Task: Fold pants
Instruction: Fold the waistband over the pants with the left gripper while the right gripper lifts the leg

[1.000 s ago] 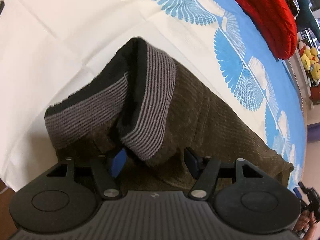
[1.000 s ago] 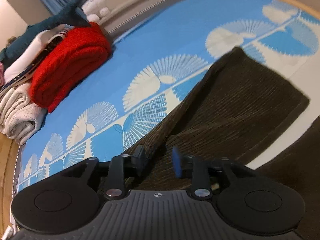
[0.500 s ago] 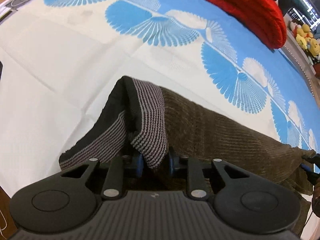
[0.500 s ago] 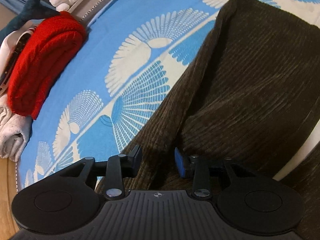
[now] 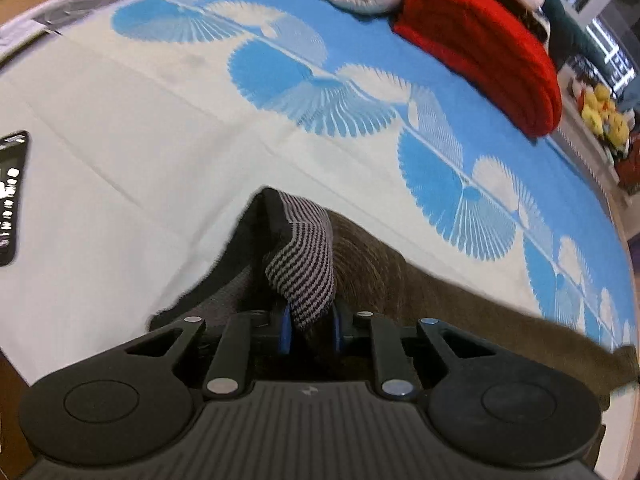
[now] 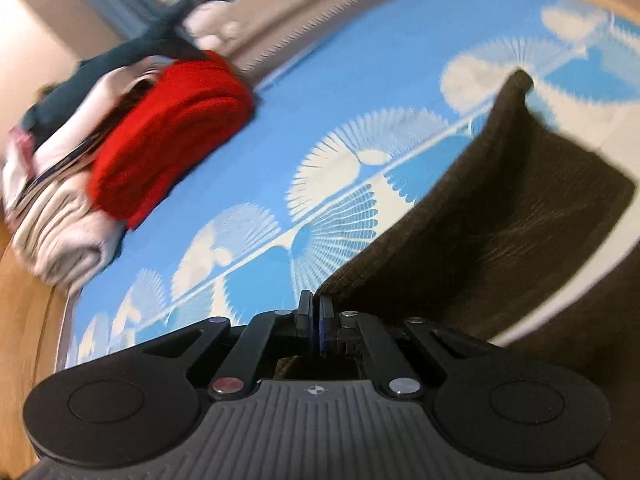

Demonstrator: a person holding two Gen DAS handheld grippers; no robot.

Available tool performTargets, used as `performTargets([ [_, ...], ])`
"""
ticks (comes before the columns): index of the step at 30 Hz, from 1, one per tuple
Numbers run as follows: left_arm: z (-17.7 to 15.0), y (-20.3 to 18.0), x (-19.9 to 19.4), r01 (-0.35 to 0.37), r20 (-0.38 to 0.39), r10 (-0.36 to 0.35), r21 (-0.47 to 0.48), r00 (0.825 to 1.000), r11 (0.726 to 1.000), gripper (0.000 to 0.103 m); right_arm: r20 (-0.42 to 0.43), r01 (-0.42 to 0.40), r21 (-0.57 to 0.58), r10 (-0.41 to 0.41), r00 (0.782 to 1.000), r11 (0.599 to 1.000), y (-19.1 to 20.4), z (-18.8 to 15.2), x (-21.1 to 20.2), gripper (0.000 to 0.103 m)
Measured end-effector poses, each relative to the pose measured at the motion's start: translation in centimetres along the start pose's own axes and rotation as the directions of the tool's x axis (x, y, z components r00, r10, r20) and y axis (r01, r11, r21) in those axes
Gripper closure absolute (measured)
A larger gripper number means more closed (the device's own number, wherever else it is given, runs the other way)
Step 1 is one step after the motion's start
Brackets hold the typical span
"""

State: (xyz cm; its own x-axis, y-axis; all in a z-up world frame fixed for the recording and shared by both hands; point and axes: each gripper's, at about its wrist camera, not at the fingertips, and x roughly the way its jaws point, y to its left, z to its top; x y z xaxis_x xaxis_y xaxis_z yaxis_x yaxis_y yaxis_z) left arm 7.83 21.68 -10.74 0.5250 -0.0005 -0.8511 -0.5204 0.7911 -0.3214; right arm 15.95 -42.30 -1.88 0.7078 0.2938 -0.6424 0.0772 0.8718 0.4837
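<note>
Blue-and-cream fan-print bedsheet (image 5: 160, 160); red folded knit (image 5: 500, 48) stacked at far edge.

Dark brown corduroy pants (image 5: 400, 280) lie on sheet, partly lifted.

Left gripper (image 5: 310, 328) just closing, clamped on striped grey waistband (image 5: 304, 276).

Right gripper (image 6: 315, 316) just closing, fully pinched at pants edge (image 6: 460, 200).

Risk: thin edge slipping from right pads, fold skewing.

Motion blur; actual cloth bite by right pads hard to confirm.

Red folded blanket (image 5: 492, 48) beside stacked laundry (image 6: 60, 232) on blue fan-patterned sheet (image 5: 460, 120); black remote (image 5: 10, 196)
</note>
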Motion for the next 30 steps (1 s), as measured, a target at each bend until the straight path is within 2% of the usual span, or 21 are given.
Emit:
performTargets([
  [3, -0.6, 1.3, -1.3, -0.014, 0.02, 0.015, -0.008, 1.0, 1.0, 0.083, -0.038, 0.04, -0.066, -0.042, 0.998, 0.997, -0.7, -4.5, -4.6, 0.101],
  [5, -1.0, 1.9, -1.2, -0.064, -0.004, 0.064, 0.015, 0.998, 0.998, 0.083, -0.092, 0.047, -0.084, -0.055, 0.994, 0.995, -1.9, -8.1, -6.4, 0.101],
  [7, -1.3, 2.5, -0.5, -0.13, -0.05, 0.131, 0.022, 0.99, 0.991, 0.083, -0.196, 0.045, -0.115, -0.067, 0.978, 0.992, -3.5, -11.6, -6.6, 0.101],
  [8, -1.3, 2.7, -0.2, -0.141, -0.068, 0.142, 0.019, 0.987, 0.99, 0.083, -0.224, 0.048, -0.152, -0.082, 0.971, 0.987, -4.2, -12.9, -6.5, 0.101],
  [10, -1.3, 3.0, 0.3, -0.142, -0.099, 0.141, -0.005, 0.985, 0.99, 0.082, -0.219, 0.07, -0.227, -0.121, 0.968, 0.971, -5.5, -14.3, -6.7, 0.097],
  [12, -1.4, 2.7, 0.5, -0.154, -0.1, 0.154, 0.0, 0.983, 0.988, 0.079, -0.156, 0.081, -0.219, -0.117, 0.981, 0.972, -7.3, -13.7, -7.7, 0.097],
  [14, -1.5, 2.3, 0.6, -0.17, -0.097, 0.169, 0.004, 0.981, 0.985, 0.078, -0.089, 0.098, -0.151, -0.113, 0.99, 0.984, -9.6, -12.1, -8.8, 0.096],
  [19, -1.8, 2.4, 1.4, -0.193, -0.117, 0.191, -0.011, 0.975, 0.981, 0.073, 0.028, 0.108, -0.044, -0.107, 0.994, 0.993, -13.8, -7.9, -9.2, 0.092],
  [22, -1.9, 2.6, 1.9, -0.201, -0.131, 0.198, -0.008, 0.971, 0.98, 0.07, 0.072, 0.064, 0.083, -0.07, 0.995, 0.994, -15.8, -6.3, -7.3, 0.085],
  [24, -1.9, 2.6, 2.0, -0.203, -0.138, 0.2, -0.002, 0.97, 0.979, 0.07, 0.088, 0.028, 0.185, -0.045, 0.995, 0.982, -17.0, -5.8, -6.0, 0.085],
  [26, -1.9, 2.7, 2.2, -0.199, -0.14, 0.198, 0.005, 0.97, 0.98, 0.07, 0.111, 0.003, 0.23, -0.029, 0.993, 0.973, -17.2, -4.7, -4.5, 0.084],
  [28, -1.8, 2.7, 2.3, -0.194, -0.146, 0.194, 0.008, 0.97, 0.981, 0.07, 0.122, 0.025, 0.233, -0.055, 0.991, 0.972, -17.2, -4.2, -2.9, 0.077],
  [30, -1.6, 2.8, 2.5, -0.192, -0.15, 0.192, 0.01, 0.97, 0.981, 0.07, 0.092, 0.055, 0.255, -0.081, 0.992, 0.965, -17.5, -4.0, -1.4, 0.073],
])
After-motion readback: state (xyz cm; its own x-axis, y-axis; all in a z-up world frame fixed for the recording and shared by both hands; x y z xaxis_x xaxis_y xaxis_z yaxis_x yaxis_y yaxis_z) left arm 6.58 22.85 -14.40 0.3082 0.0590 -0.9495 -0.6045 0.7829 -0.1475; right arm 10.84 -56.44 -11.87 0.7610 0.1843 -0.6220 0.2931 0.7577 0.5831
